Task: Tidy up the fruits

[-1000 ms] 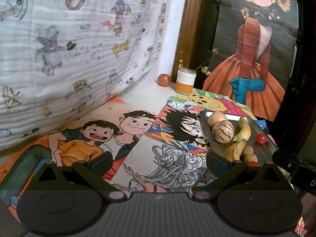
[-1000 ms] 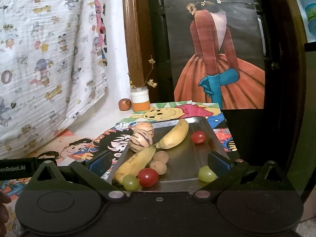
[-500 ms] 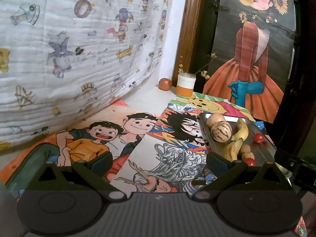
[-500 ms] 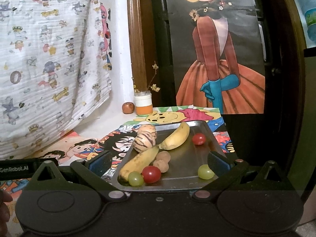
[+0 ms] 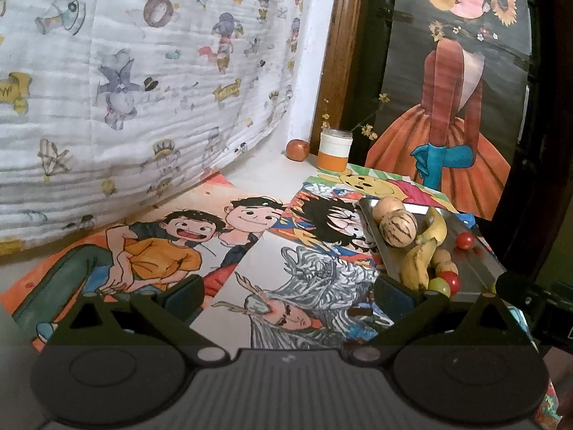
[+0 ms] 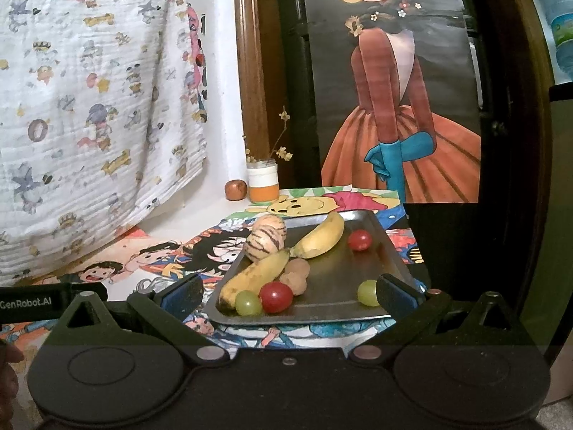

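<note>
Looking down my right gripper [image 6: 288, 292], I see its two blue pads spread wide with nothing between them. It hangs just in front of the metal tray [image 6: 336, 276], and the tray's near edge sits between the pads.

On the tray, two green grapes lie near me: one [image 6: 248, 302] by the tip of a banana [image 6: 256, 276], one [image 6: 368, 292] close to the right pad. A red cherry tomato [image 6: 275, 296] touches the left grape. Two small brown round fruits [image 6: 297, 275] sit just behind it. A second banana [image 6: 320, 236] lies farther back, next to a striped melon [image 6: 265, 238]. Another red tomato [image 6: 360, 240] sits alone toward the right side.

My left gripper [image 5: 288, 294] is also wide open and holds nothing. It hangs over the cartoon drawings [image 5: 172, 247] spread on the tabletop, and the tray [image 5: 476, 268] is off to its right.

Far back by the wall stand a white and orange jar [image 6: 264, 182] and a small brown apple [image 6: 236, 190] just beside it. A printed white cloth [image 5: 125, 82] hangs on the left, and a poster of a girl in an orange dress [image 6: 401, 118] stands behind.
</note>
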Available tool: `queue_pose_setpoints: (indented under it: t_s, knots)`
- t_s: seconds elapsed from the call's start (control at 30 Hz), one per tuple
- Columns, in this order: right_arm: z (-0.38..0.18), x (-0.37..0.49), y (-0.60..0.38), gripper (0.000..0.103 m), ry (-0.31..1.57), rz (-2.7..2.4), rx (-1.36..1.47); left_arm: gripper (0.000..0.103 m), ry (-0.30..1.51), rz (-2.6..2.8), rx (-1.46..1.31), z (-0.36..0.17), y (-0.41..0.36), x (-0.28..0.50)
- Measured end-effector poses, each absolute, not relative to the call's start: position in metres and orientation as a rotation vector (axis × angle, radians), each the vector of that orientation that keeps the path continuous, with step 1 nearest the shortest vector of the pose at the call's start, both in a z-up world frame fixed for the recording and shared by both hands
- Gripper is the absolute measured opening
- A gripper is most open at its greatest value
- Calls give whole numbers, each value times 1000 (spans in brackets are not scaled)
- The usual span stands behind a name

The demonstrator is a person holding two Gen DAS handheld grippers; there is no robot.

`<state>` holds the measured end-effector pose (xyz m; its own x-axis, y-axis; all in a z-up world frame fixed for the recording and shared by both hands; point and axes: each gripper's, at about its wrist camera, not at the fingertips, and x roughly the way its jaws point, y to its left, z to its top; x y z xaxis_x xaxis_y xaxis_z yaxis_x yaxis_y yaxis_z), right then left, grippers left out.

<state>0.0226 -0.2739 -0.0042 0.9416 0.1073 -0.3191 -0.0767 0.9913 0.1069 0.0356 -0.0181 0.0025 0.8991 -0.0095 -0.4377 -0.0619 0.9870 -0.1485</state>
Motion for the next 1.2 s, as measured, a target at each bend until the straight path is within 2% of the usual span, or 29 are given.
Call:
queue_pose_setpoints:
  t_s: [1.2]
  knots:
    - [-23,13,-267,103,383,102,60,103,490,17,-142,-15,-9,20]
